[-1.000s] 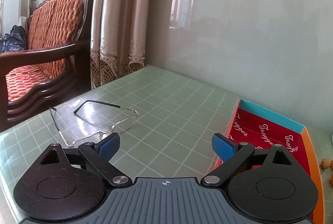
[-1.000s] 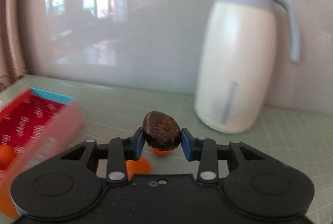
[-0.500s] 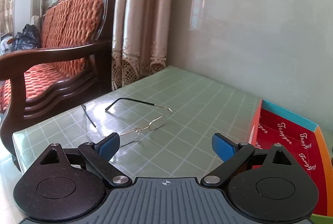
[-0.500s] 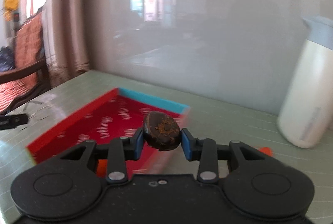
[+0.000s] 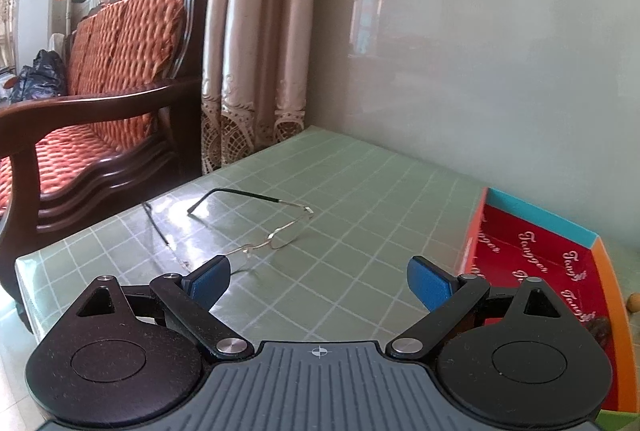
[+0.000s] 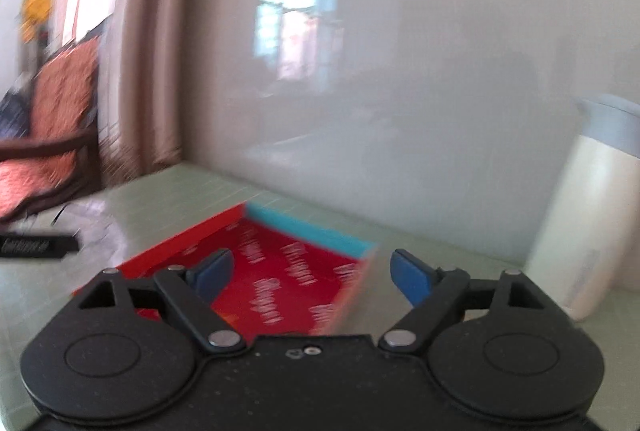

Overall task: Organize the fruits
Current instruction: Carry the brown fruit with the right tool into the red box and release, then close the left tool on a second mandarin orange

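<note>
The right hand-held gripper (image 6: 308, 271) has just been opening, nothing between its jaws; the left hand-held gripper (image 5: 318, 281) gapes wide.

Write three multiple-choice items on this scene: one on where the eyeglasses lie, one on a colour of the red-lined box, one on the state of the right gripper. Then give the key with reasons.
1. Where do the eyeglasses lie?
A. On the green gridded table, left of the box
B. Inside the box
C. On the sofa seat

2. What colour is the far end wall of the box?
A. Yellow
B. Blue
C. Black

3. How is the right gripper?
A. Shut on a fruit
B. Open, nothing between its pads
C. Shut, empty

Key: 1 A, they rest on the table apart from the box. 2 B, a blue strip ends the red lining. 3 B, its jaws have just been opening and stand wide over the box.
</note>
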Demonstrator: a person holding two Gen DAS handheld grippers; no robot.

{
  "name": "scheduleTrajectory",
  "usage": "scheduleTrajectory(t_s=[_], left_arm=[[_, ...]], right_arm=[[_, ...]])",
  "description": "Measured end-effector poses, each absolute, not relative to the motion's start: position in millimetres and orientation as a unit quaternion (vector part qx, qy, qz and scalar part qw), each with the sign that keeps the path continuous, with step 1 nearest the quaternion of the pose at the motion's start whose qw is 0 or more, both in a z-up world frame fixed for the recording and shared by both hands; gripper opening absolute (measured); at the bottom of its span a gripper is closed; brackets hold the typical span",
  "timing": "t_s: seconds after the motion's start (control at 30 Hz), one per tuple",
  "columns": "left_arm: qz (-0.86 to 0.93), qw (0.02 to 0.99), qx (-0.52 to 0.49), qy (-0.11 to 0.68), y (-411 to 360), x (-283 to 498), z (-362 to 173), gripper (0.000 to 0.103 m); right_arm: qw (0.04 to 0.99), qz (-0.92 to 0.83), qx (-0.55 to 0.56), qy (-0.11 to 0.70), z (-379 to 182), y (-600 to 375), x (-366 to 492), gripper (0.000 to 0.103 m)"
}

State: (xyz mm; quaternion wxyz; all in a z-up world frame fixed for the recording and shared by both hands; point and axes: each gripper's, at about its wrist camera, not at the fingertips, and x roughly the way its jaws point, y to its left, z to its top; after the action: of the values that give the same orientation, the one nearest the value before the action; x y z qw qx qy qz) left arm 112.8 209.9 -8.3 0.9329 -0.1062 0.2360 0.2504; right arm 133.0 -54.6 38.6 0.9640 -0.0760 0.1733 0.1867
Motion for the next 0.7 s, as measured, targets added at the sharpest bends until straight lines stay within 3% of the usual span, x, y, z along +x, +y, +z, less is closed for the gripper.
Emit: scheduleTrajectory(t_s=[0.3, 0.7], left_arm=[[0.195, 0.949, -0.103, 0.225, 168, 122, 3, 0.095], [0.100, 0.967, -0.066, 0.224, 58, 141, 14, 0.095]], right_arm=[[0.980, 0.035, 0.071, 0.184, 58, -198, 143, 0.089], [0.974, -0.037, 0.085, 0.205, 43, -279, 116, 0.089]])
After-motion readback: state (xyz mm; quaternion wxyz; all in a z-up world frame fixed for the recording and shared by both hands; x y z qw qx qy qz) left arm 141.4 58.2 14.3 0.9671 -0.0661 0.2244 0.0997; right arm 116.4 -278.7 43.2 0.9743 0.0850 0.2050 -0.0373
